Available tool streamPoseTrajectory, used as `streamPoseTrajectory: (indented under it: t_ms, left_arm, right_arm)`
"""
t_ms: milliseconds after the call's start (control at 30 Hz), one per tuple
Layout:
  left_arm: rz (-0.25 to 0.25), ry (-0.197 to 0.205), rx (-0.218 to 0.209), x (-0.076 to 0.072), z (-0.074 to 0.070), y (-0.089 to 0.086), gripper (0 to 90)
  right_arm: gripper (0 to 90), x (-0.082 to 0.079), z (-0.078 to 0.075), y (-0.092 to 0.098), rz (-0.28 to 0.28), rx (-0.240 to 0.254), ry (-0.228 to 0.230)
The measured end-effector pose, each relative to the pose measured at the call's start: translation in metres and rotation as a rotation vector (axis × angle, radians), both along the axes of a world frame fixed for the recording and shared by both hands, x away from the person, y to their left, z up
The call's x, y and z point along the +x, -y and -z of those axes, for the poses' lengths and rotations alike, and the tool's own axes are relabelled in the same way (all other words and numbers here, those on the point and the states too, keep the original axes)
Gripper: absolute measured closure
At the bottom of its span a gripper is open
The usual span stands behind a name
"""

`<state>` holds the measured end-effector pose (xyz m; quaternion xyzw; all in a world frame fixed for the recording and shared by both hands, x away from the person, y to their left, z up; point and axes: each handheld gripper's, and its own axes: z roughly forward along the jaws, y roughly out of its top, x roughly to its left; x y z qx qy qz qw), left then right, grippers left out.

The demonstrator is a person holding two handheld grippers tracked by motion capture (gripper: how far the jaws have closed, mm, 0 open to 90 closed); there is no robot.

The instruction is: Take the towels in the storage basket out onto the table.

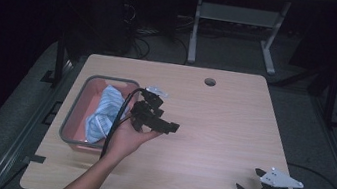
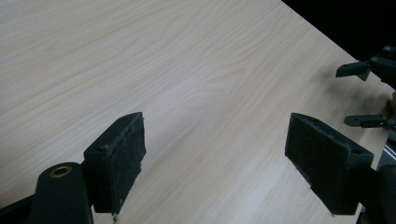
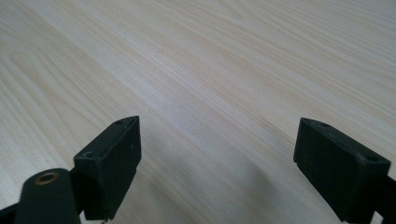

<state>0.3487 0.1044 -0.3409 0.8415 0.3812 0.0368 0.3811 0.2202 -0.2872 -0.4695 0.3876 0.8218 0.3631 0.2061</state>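
The left gripper (image 1: 164, 124) hangs just off the bin's right rim, jaws spread wide and nothing between them; in the left gripper view its pads (image 2: 122, 158) frame bare wood. The right gripper (image 1: 250, 182) sits low at about five o'clock on the table (image 1: 222, 128), near the front right corner, jaws likewise parted and empty, with plain tabletop between them in the right gripper view.

The striped blue cloth (image 1: 103, 112) lies bunched inside the grey-rimmed bin (image 1: 73, 110) at roughly nine o'clock from the table's middle, just beside the left gripper and well apart from the right one. Part of the fabric rides high near the bin's right edge, under the left gripper's cable (image 1: 117, 122).

The likeliest trouble, as I judge it, is that cable: it drapes across the cloth and the rim, so a sweep of the left hand toward three o'clock could snag the fabric and drag it out, or tug the light bin along the wood. If the cloth is to be picked up again, a shallow pinch on one loose fold may slip free mid-lift. The right gripper is too far off to steady the bin quickly.
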Motion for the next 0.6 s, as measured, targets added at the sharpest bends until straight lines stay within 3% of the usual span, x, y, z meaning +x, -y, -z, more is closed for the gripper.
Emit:
streamPoseTrajectory:
  t_ms: [100, 600]
  left_arm:
    - [-0.009, 0.01, 0.015, 0.002, -0.002, -0.006, 19.3]
    - [-0.106, 0.008, -0.001, 0.013, -0.013, -0.051, 19.1]
  right_arm:
    - [14.4, 0.0, 0.0, -0.001, -0.002, -0.003, 0.002]
    - [14.5, 0.0, 0.0, -0.002, -0.004, -0.003, 0.0]
